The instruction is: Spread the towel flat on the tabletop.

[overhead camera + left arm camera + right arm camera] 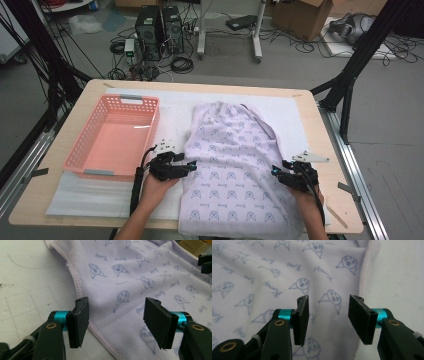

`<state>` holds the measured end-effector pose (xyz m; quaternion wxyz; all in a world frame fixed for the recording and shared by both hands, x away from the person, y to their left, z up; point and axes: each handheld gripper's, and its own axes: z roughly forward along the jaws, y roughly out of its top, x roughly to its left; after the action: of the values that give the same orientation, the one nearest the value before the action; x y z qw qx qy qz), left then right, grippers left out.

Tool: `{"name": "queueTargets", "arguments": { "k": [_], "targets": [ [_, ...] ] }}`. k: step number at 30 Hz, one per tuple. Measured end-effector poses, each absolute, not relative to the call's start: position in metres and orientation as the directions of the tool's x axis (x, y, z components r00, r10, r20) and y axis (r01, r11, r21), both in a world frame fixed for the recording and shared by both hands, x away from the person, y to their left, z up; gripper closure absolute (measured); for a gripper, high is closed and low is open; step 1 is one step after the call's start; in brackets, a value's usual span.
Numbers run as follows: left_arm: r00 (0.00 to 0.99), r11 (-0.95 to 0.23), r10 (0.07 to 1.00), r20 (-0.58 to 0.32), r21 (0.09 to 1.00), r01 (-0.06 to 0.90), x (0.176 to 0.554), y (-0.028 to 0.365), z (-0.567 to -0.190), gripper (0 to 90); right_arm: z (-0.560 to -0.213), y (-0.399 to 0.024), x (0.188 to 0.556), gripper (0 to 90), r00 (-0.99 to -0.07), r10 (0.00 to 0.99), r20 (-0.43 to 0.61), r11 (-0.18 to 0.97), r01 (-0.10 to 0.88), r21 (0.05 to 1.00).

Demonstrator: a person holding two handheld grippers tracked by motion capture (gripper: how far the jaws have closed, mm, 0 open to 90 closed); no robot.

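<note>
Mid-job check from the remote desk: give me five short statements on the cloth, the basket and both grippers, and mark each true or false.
1. The lilac printed garment lies spread on the table. True.
2. The pink basket holds folded clothes. False: nothing lies in it.
3. The left gripper is clamped on the hem. False: its jaws stand apart over the garment's edge, with nothing pinched.
4. The right gripper is open over the garment, near its stitched edge. True.
5. The basket stands to the right of the garment in the high view. False: it stands to the left.
</note>
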<state>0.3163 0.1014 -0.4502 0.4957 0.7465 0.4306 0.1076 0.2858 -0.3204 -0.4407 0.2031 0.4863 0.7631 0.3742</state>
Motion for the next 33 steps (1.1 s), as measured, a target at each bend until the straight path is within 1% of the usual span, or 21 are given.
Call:
{"name": "queueTargets", "arguments": {
  "k": [1, 4, 5, 7, 9, 11, 12, 13, 14, 15, 16, 17, 18, 19, 20, 21, 23, 26, 28, 33],
  "targets": [
    [0.603, -0.137, 0.758, -0.25, 0.842, 0.521, 0.318, 0.101, -0.449, 37.5, -0.442, -0.32, 0.289, 50.2, -0.443, 0.895, 0.05, 0.252, 0.596, 0.762],
    [0.584, -0.095, 0.769, -0.259, 0.857, 0.506, 0.328, 0.102, -0.446, 37.5, -0.442, -0.318, 0.302, 48.5, -0.43, 0.902, 0.048, 0.248, 0.604, 0.757],
    [0.577, -0.087, 0.773, -0.265, 0.856, 0.509, 0.331, 0.102, -0.447, 37.5, -0.441, -0.317, 0.308, 47.5, -0.424, 0.905, 0.049, 0.243, 0.606, 0.757],
    [0.566, -0.097, 0.775, -0.281, 0.832, 0.546, 0.341, 0.102, -0.448, 36.7, -0.44, -0.314, 0.319, 45.5, -0.42, 0.906, 0.046, 0.245, 0.61, 0.754],
    [0.552, -0.096, 0.788, -0.272, 0.831, 0.547, 0.348, 0.1, -0.448, 36.7, -0.441, -0.311, 0.329, 45.5, -0.417, 0.907, 0.053, 0.239, 0.616, 0.751],
    [0.544, -0.091, 0.793, -0.273, 0.831, 0.549, 0.354, 0.096, -0.448, 36.7, -0.445, -0.308, 0.337, 46.6, -0.41, 0.911, 0.03, 0.256, 0.624, 0.738],
    [0.541, -0.091, 0.792, -0.282, 0.822, 0.562, 0.358, 0.094, -0.448, 36.6, -0.447, -0.307, 0.339, 49.4, -0.406, 0.914, 0.024, 0.257, 0.623, 0.739],
    [0.536, -0.097, 0.796, -0.283, 0.813, 0.573, 0.361, 0.092, -0.45, 36.7, -0.447, -0.307, 0.339, 58.2, -0.4, 0.916, 0.027, 0.249, 0.621, 0.743],
    [0.536, -0.105, 0.795, -0.285, 0.805, 0.584, 0.363, 0.089, -0.451, 36.9, -0.446, -0.308, 0.34, 69.3, -0.406, 0.914, 0.026, 0.253, 0.617, 0.745],
    [0.543, -0.125, 0.79, -0.284, 0.793, 0.596, 0.365, 0.086, -0.453, 38.0, -0.447, -0.309, 0.34, 77.0, -0.418, 0.907, 0.044, 0.248, 0.617, 0.747],
    [0.561, -0.165, 0.787, -0.257, 0.788, 0.593, 0.365, 0.081, -0.453, 42.9, -0.446, -0.31, 0.34, 81.8, -0.425, 0.903, 0.054, 0.247, 0.62, 0.745],
    [0.576, -0.198, 0.785, -0.227, 0.789, 0.581, 0.363, 0.078, -0.452, 48.6, -0.446, -0.311, 0.34, 82.9, -0.432, 0.9, 0.058, 0.25, 0.62, 0.743],
    [0.589, -0.225, 0.779, -0.215, 0.781, 0.582, 0.362, 0.076, -0.452, 60.7, -0.446, -0.311, 0.339, 83.6, -0.436, 0.898, 0.055, 0.255, 0.619, 0.743],
    [0.58, -0.222, 0.786, -0.213, 0.779, 0.587, 0.361, 0.075, -0.451, 72.4, -0.445, -0.31, 0.338, 84.0, -0.437, 0.898, 0.057, 0.255, 0.62, 0.742],
    [0.581, -0.217, 0.779, -0.237, 0.768, 0.603, 0.361, 0.076, -0.452, 83.8, -0.445, -0.311, 0.336, 84.1, -0.443, 0.895, 0.054, 0.26, 0.616, 0.743],
    [0.582, -0.213, 0.774, -0.249, 0.763, 0.61, 0.36, 0.077, -0.451, 84.6, -0.444, -0.313, 0.333, 84.1, -0.444, 0.894, 0.063, 0.254, 0.616, 0.746],
    [0.603, -0.247, 0.763, -0.231, 0.758, 0.603, 0.356, 0.077, -0.449, 85.5, -0.444, -0.317, 0.324, 84.0, -0.455, 0.887, 0.074, 0.246, 0.604, 0.758],
    [0.626, -0.251, 0.747, -0.224, 0.776, 0.578, 0.344, 0.077, -0.446, 85.8, -0.444, -0.324, 0.311, 83.9, -0.476, 0.874, 0.092, 0.244, 0.595, 0.766],
    [0.643, -0.266, 0.735, -0.214, 0.782, 0.564, 0.335, 0.077, -0.446, 86.0, -0.442, -0.329, 0.306, 84.0, -0.502, 0.856, 0.126, 0.24, 0.601, 0.762],
    [0.663, -0.235, 0.707, -0.247, 0.801, 0.55, 0.314, 0.086, -0.445, 86.1, -0.436, -0.335, 0.289, 84.0, -0.537, 0.834, 0.127, 0.261, 0.586, 0.767]
  ]
}}
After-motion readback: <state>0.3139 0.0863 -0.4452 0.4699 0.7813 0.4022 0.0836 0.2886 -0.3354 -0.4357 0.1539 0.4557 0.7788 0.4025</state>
